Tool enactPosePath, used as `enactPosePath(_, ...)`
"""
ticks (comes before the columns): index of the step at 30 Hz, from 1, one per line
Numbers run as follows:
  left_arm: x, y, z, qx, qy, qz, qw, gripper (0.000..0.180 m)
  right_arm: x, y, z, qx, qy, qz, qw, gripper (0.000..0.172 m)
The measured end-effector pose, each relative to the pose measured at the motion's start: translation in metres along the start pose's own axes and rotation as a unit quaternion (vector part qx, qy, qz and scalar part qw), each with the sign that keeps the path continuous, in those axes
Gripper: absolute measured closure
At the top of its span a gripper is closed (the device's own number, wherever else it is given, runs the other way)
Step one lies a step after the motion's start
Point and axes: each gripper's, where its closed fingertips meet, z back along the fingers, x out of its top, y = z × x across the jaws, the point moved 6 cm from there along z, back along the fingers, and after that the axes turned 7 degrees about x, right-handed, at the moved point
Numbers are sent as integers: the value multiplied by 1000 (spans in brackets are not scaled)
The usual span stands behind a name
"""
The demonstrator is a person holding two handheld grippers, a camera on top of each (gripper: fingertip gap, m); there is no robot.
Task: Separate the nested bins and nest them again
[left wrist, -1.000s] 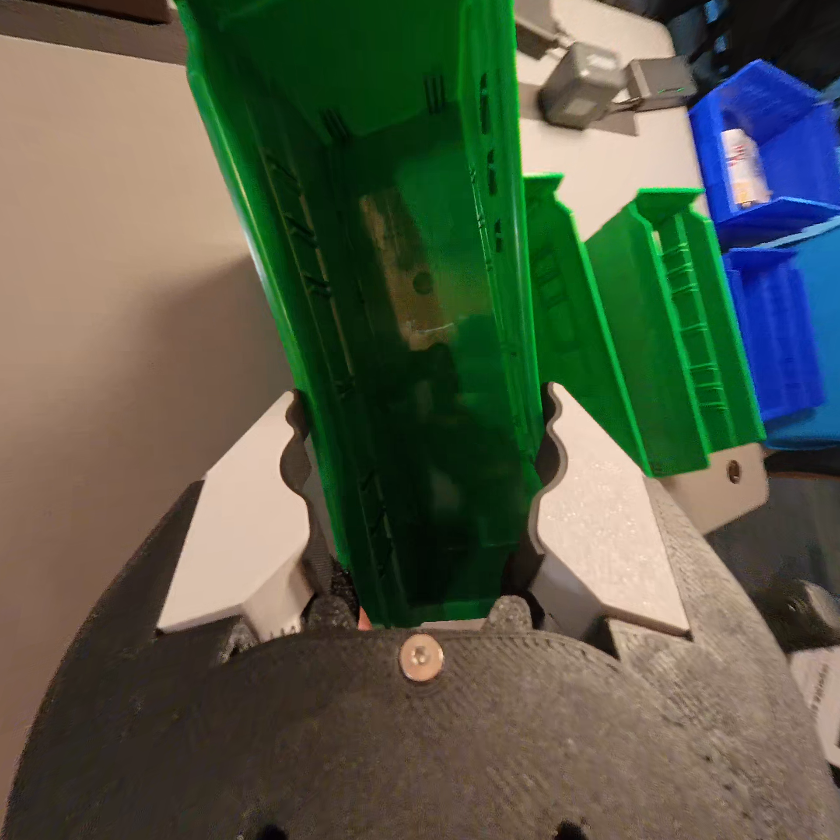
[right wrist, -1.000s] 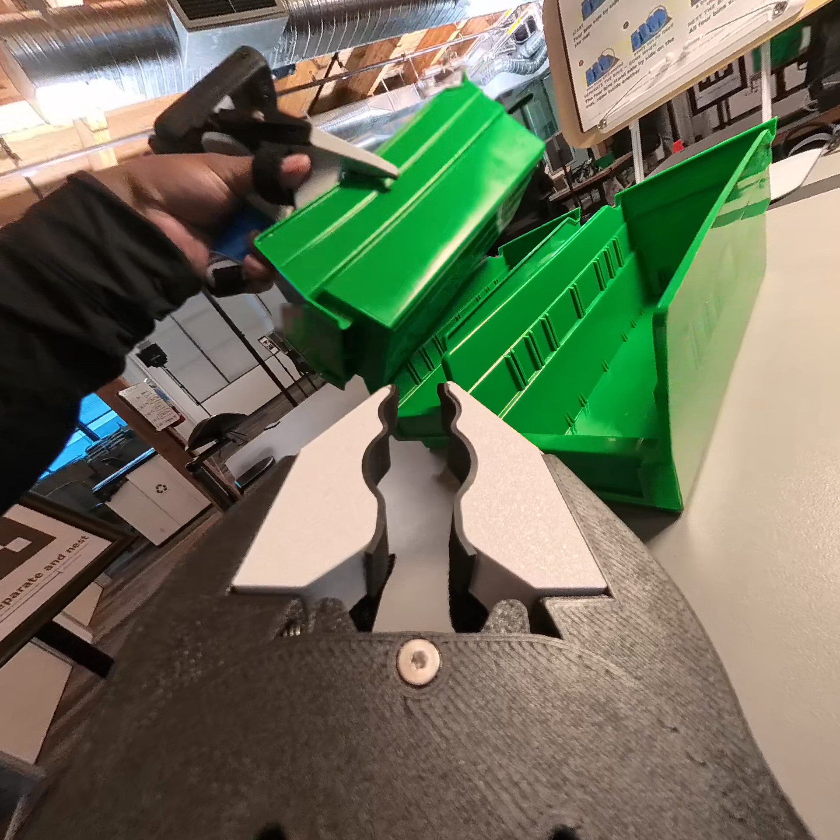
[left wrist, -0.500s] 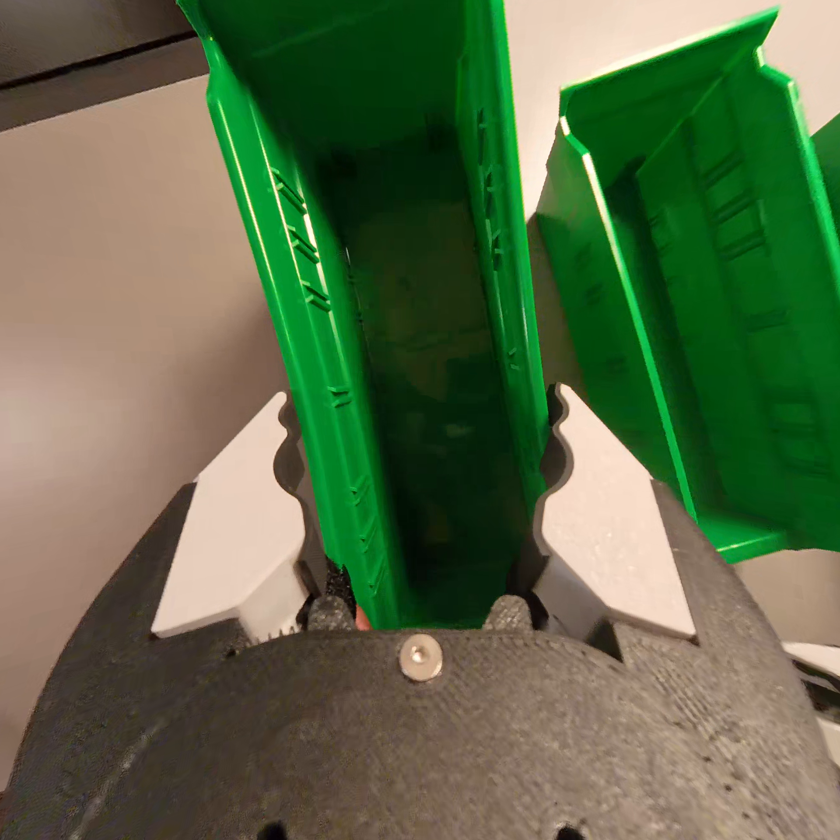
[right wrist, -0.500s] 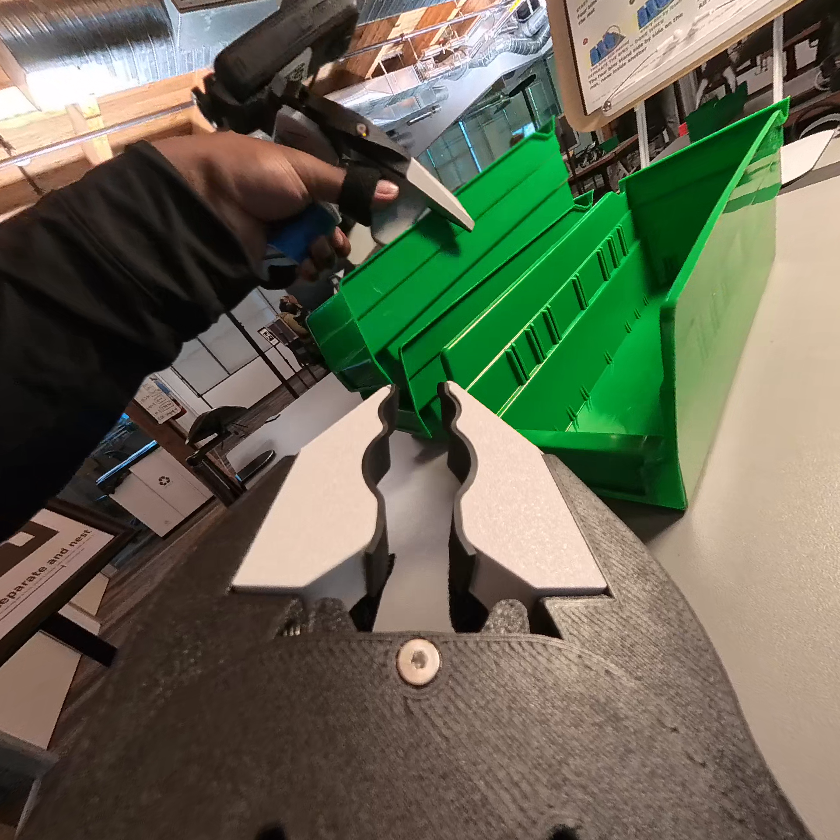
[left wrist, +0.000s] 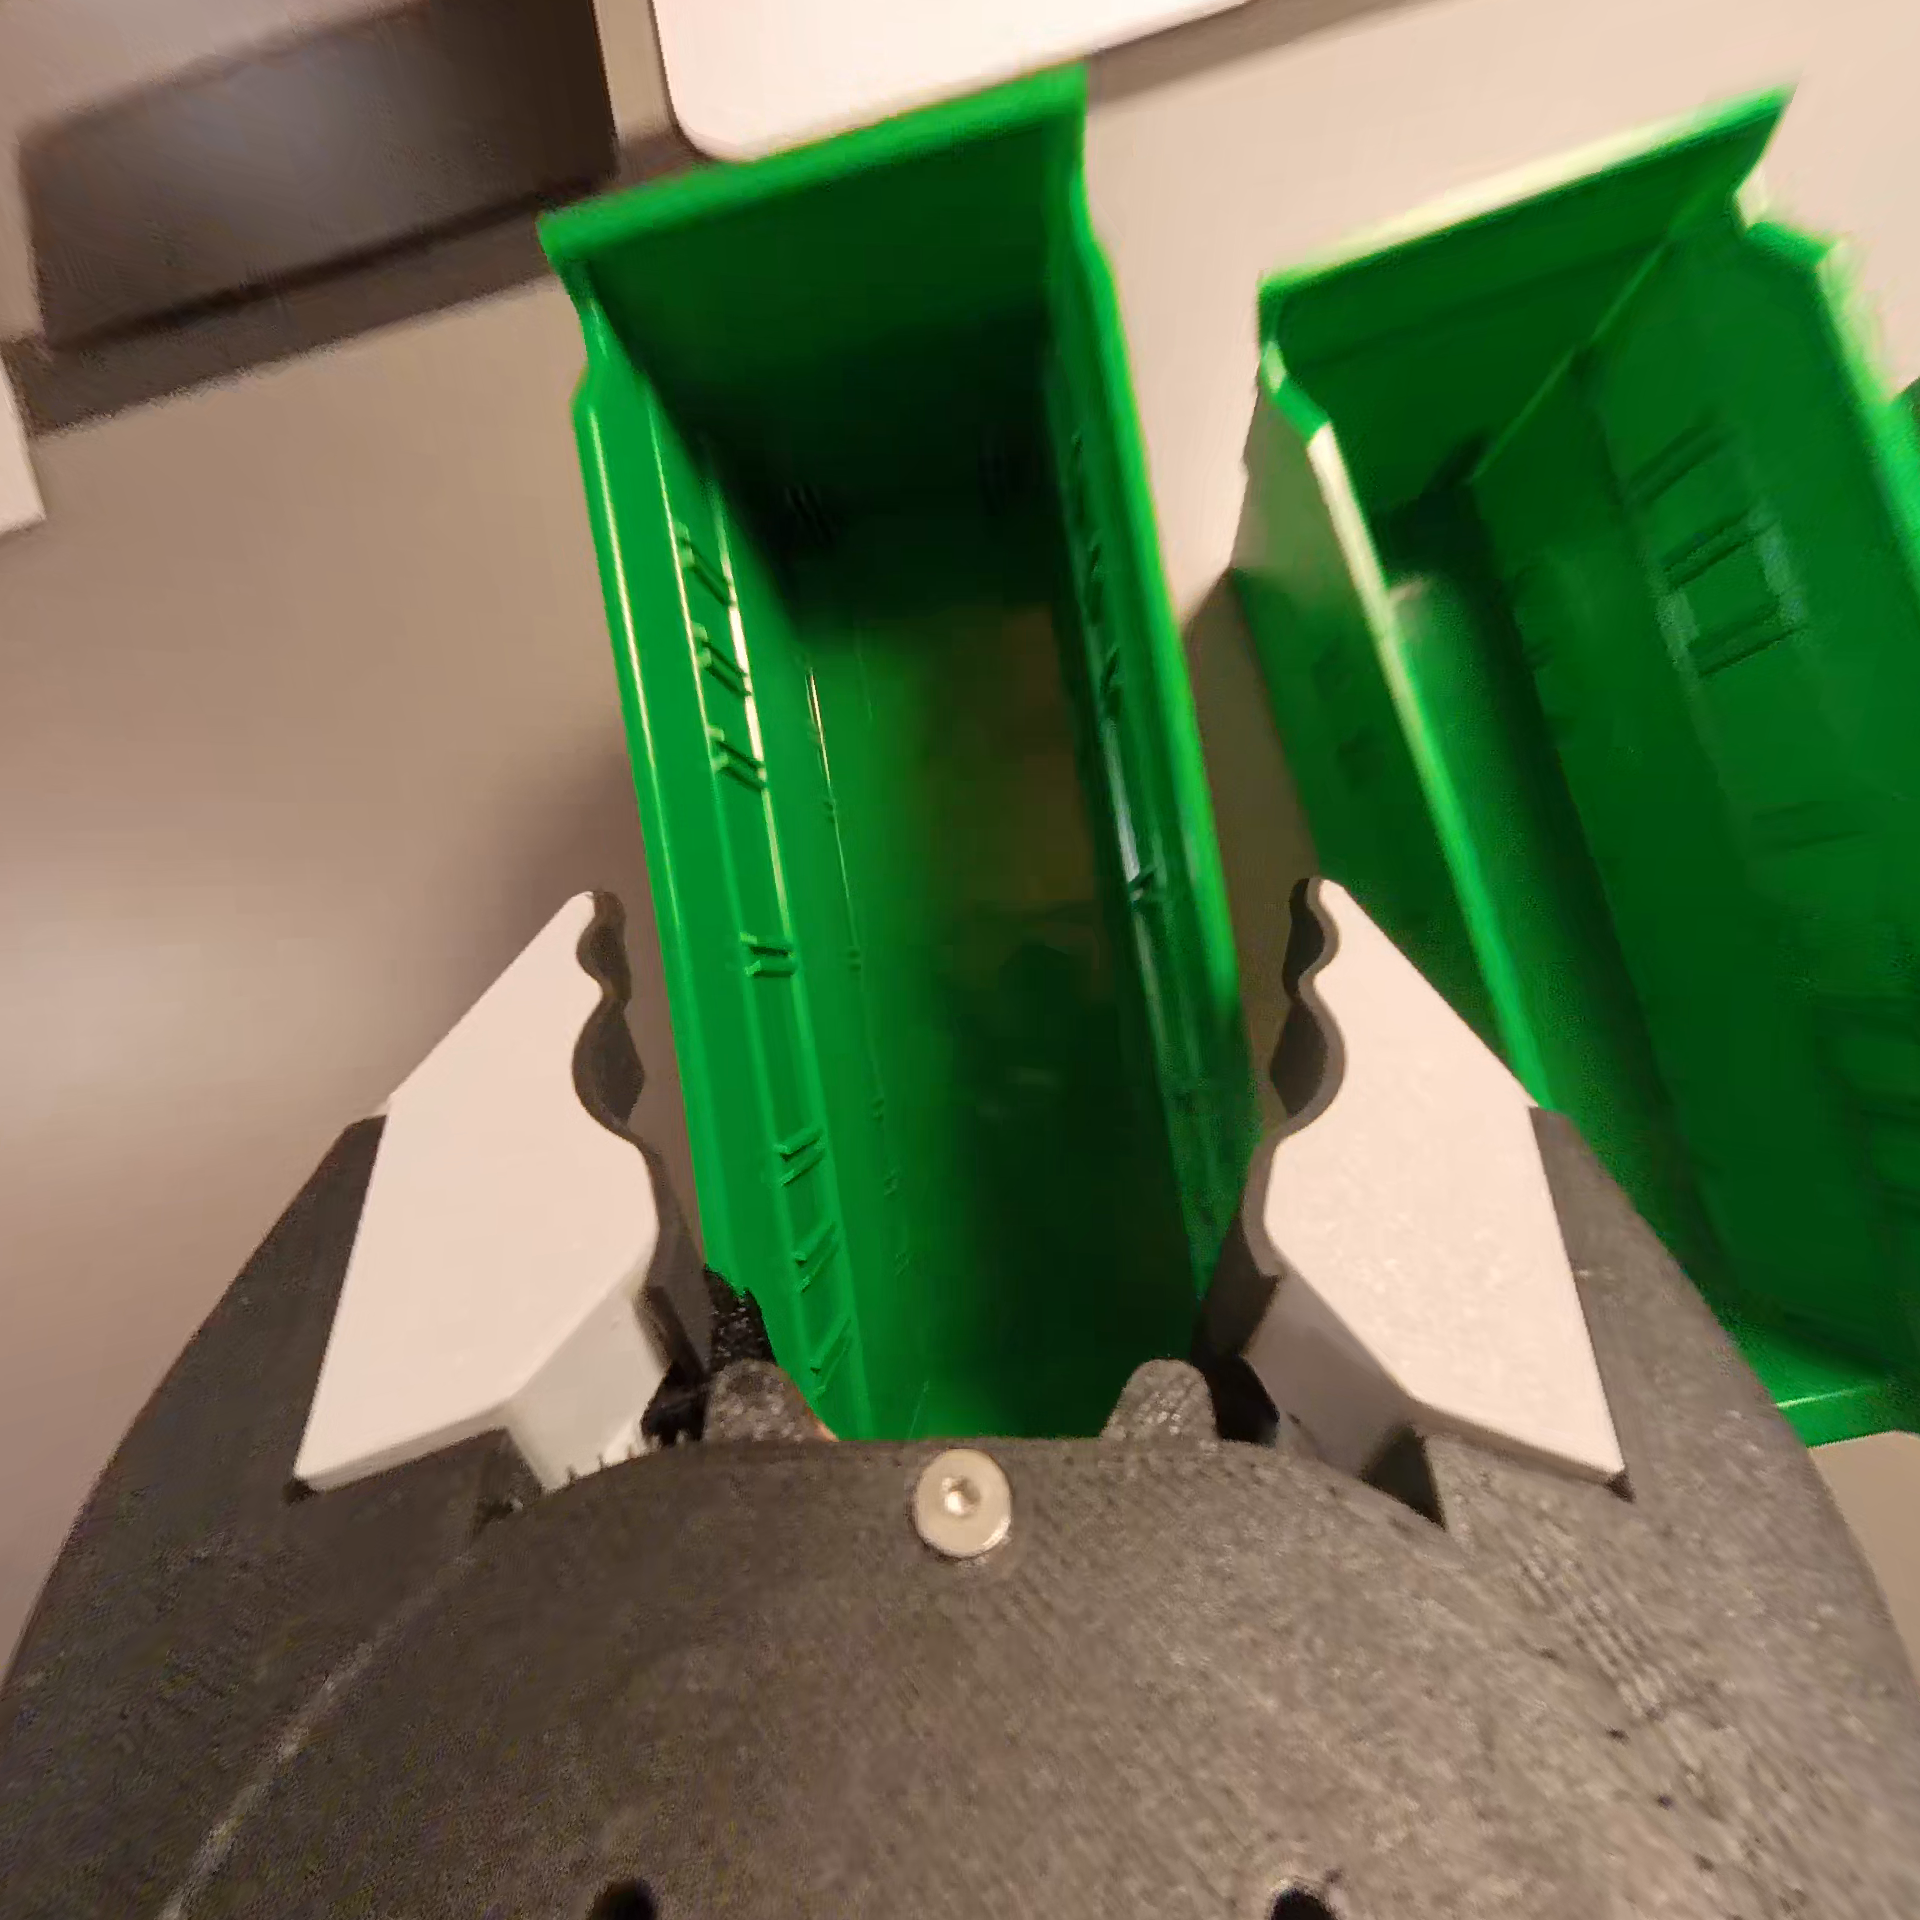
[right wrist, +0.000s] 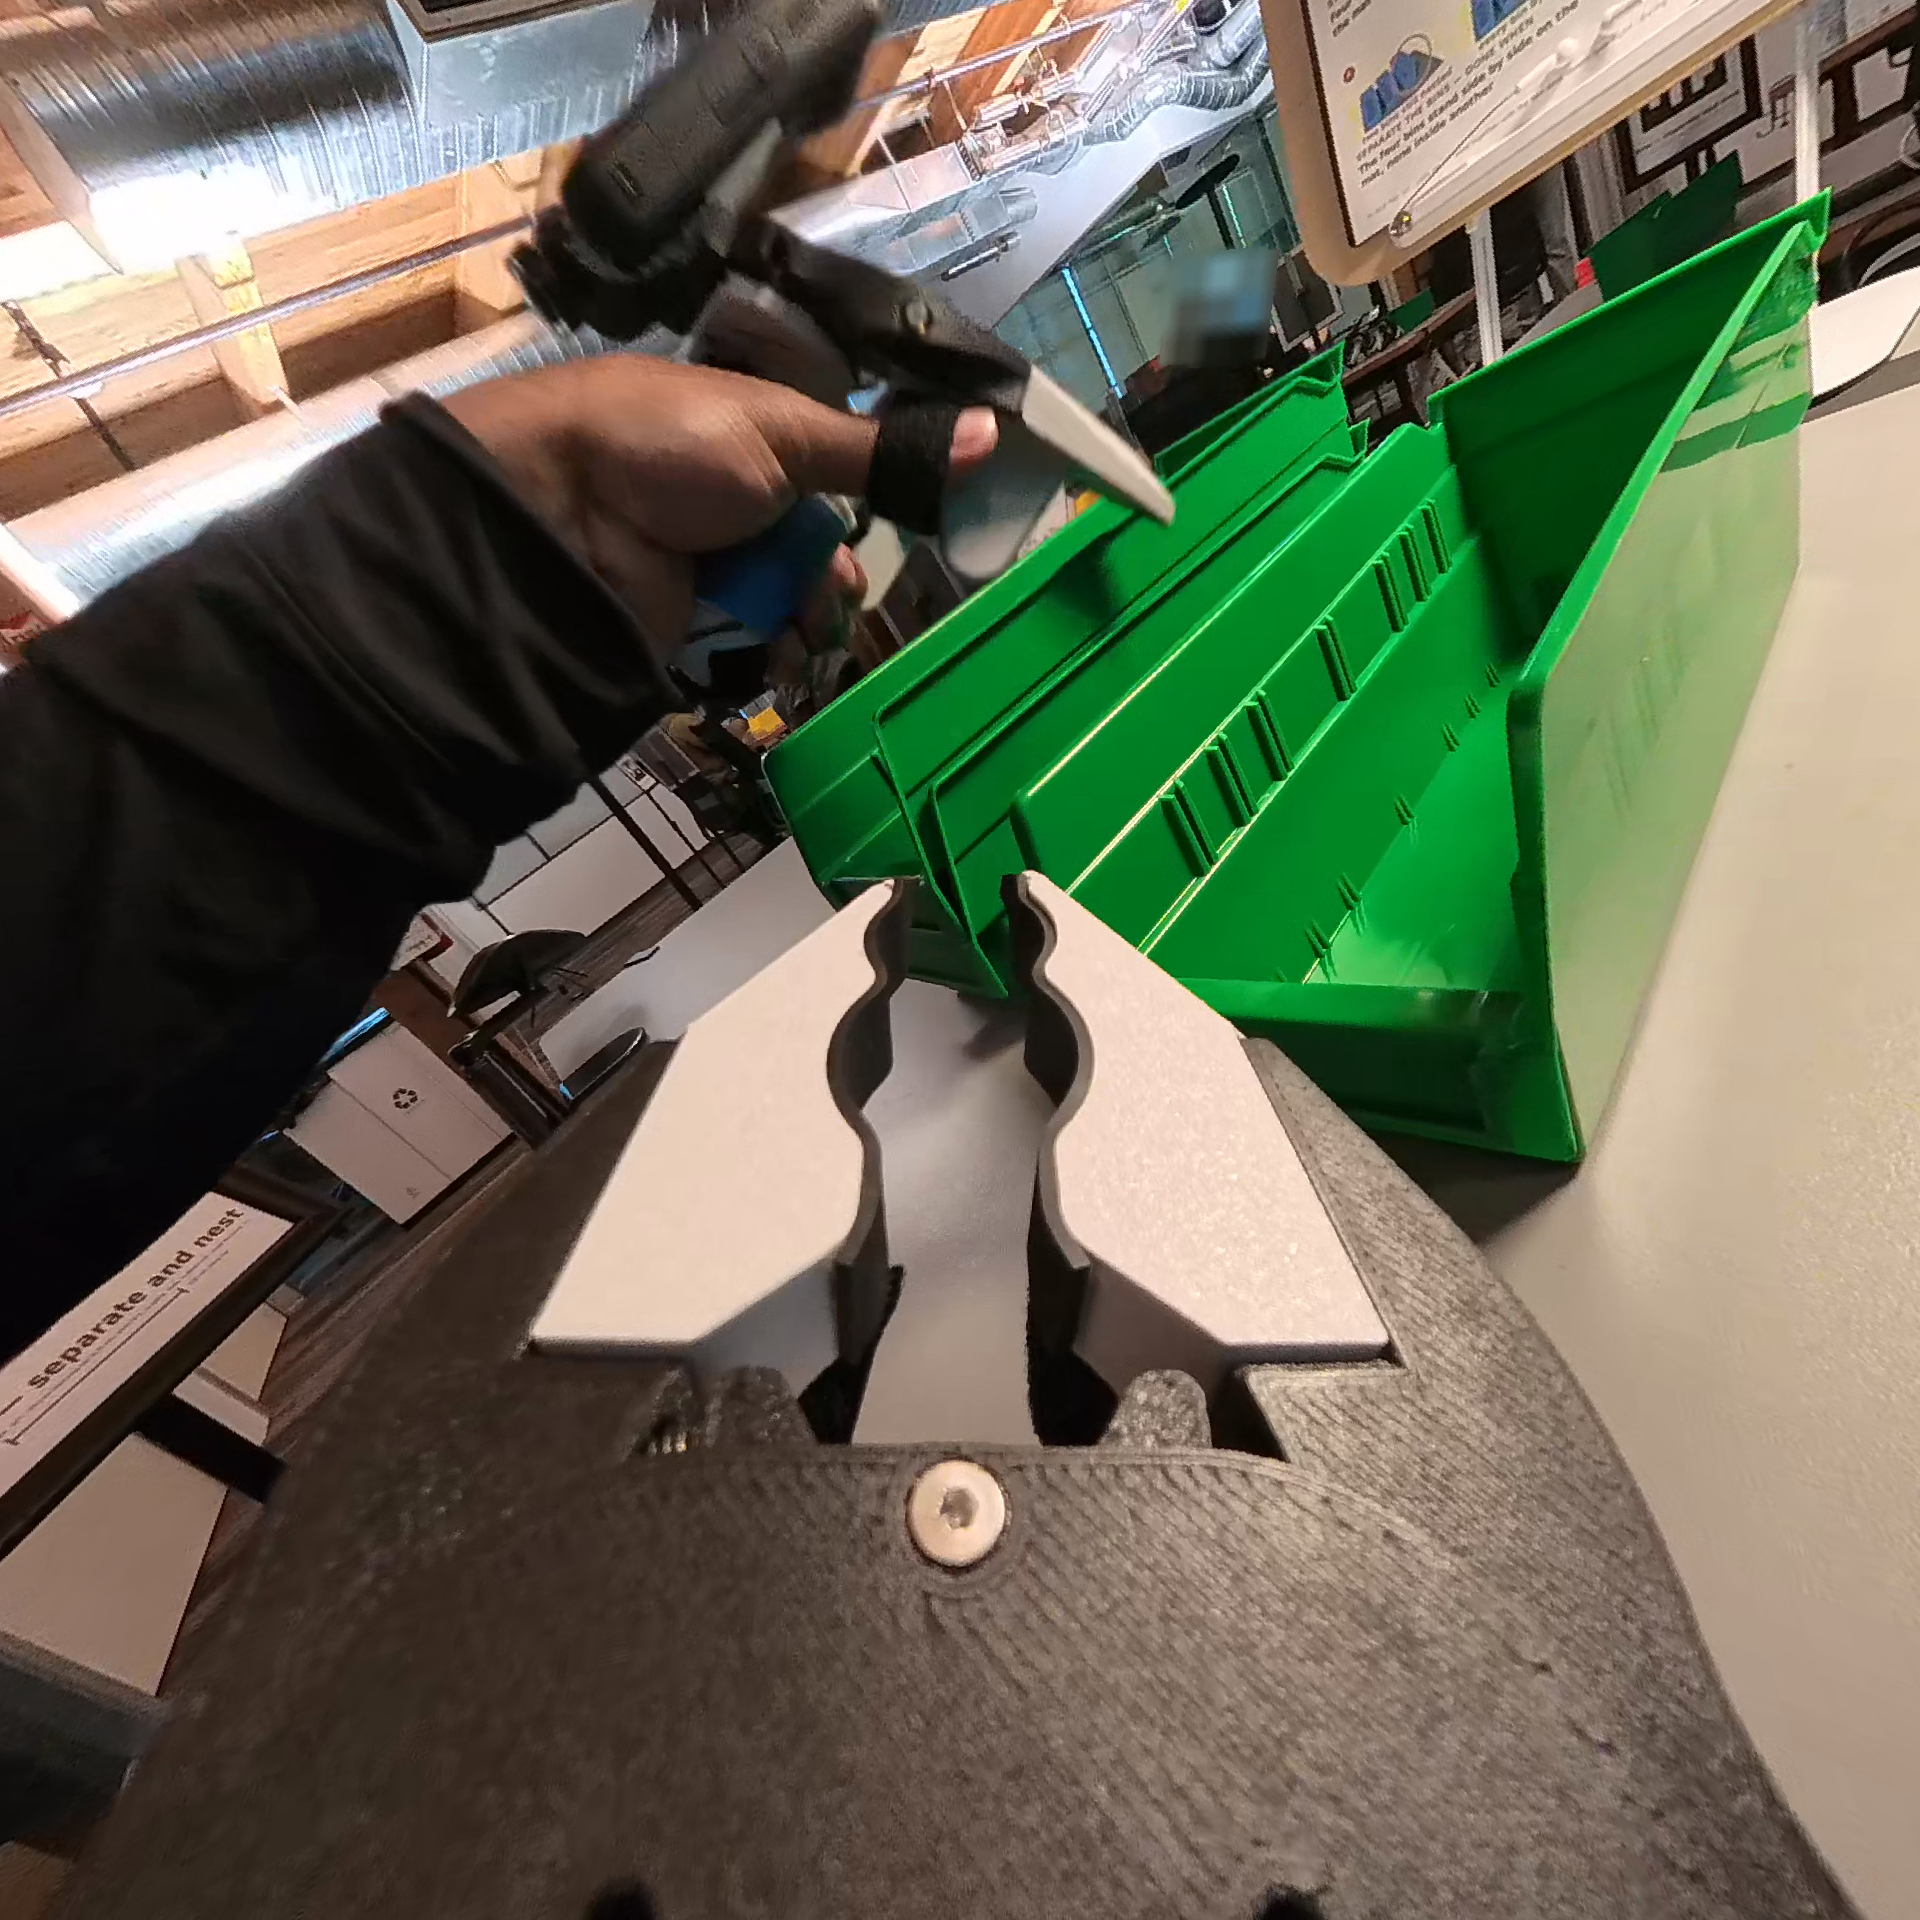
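Between my left fingers [left wrist: 597, 997] stands a green bin [left wrist: 935, 831], its long axis running straight ahead of them.
Those fingers are spread, clear of both side walls (nothing clamped), so the bin sits on the surface [left wrist: 260, 727] beside the other green bins [left wrist: 1610, 675]; my right fingers [right wrist: 1049, 935], a little apart and bare, hover at their near ends.

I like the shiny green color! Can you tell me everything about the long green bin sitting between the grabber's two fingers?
The green bin is long, narrow, glossy plastic, open on top and empty, with small ribs along its walls. It points away from the left gripper, whose grey fingers stand apart on either side with slim gaps showing, so nothing squeezes it. It rests on the pale table, beside another green bin.
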Motion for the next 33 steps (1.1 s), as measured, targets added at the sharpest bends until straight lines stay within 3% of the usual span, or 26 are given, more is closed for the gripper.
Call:
enactPosePath(4, 20, -40, 36, -71, -52, 24, 996, 53, -1, 0, -1, -2, 2, 3, 1000, 152)
enactPosePath(7, 23, -89, 52, -182, -39, 58, 981, 53, -1, 1, -1, -5, 4, 6, 1000, 152)
enactPosePath(9, 18, -114, 49, -215, -14, 68, 974, 48, -1, 1, -1, -4, 3, 6, 1000, 152)
enactPosePath(15, -1, -125, 6, -122, 9, 46, 991, 34, 1, 0, 3, 7, -7, -6, 1000, 152)
enactPosePath(21, 1, -133, 2, -80, -3, 7, 997, 27, 1, -1, 1, 8, -3, -12, 1000, 152)
enactPosePath(29, -10, -151, -12, -71, 24, -19, 997, 28, 0, -1, 1, 6, -1, -9, 1000, 152)
enactPosePath(33, -18, -153, -17, -88, 45, -66, 993, 41, 1, -1, 2, 10, -5, -13, 1000, 152)
